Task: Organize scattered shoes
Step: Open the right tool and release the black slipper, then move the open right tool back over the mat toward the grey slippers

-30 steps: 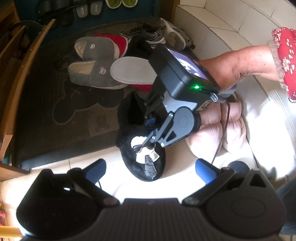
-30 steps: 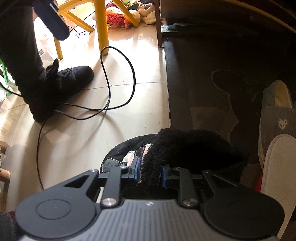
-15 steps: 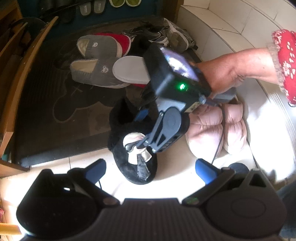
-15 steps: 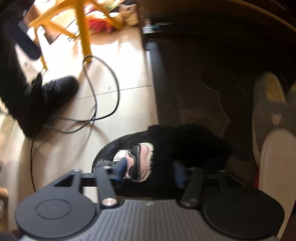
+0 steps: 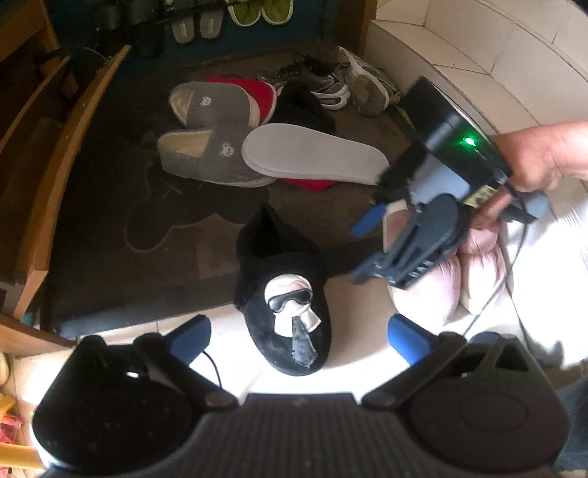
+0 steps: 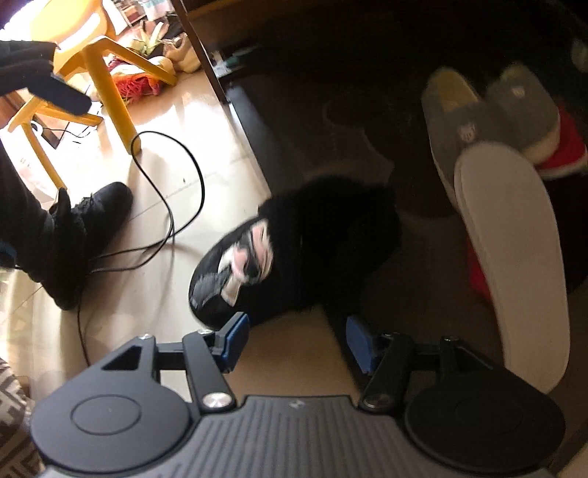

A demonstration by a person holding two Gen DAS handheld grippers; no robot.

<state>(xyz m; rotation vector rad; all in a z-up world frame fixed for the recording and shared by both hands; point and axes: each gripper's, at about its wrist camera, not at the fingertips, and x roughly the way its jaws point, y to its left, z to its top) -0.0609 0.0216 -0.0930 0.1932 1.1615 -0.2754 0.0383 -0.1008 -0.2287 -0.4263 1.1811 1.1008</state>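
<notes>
Shoes counted: one black plush slipper (image 5: 283, 294) with a sunglasses face patch; two grey slippers (image 5: 205, 158) with bear marks; one red slipper (image 5: 262, 97) partly under them; one slipper turned over, white sole (image 5: 312, 152) up; two worn sneakers (image 5: 352, 86); a pair of pink padded slippers (image 5: 452, 279); more pairs on a rack (image 5: 228, 18) at the far wall, too small to count surely.
Black slipper, place: toe on the pale tile floor (image 5: 228, 353), heel over the near edge of the dark mat (image 5: 128, 206), upright, apart from the other shoes.
Grey, red and white-soled shoes: bunched near the middle of the mat, touching or overlapping.
Sneakers: at the far right corner of the mat, beside the white tiled step (image 5: 477, 66).
Pink pair: on the floor just right of the black slipper, partly hidden by the right tool.
Open room: bare mat to the left of the black slipper up to the wooden frame (image 5: 55, 176); bare tile at the near edge.
Other view: a black cable (image 6: 165, 206) loops over the tile, a person's black shoe (image 6: 84, 235) stands near a yellow chair (image 6: 106, 81).
Left tool (image 5: 299, 338): fingers wide apart, holding nothing, hanging above the black slipper's toe.
Right tool (image 6: 294, 342): about half open, nothing between the pads, just clear of the black slipper; a hand (image 5: 544, 158) grips it.
</notes>
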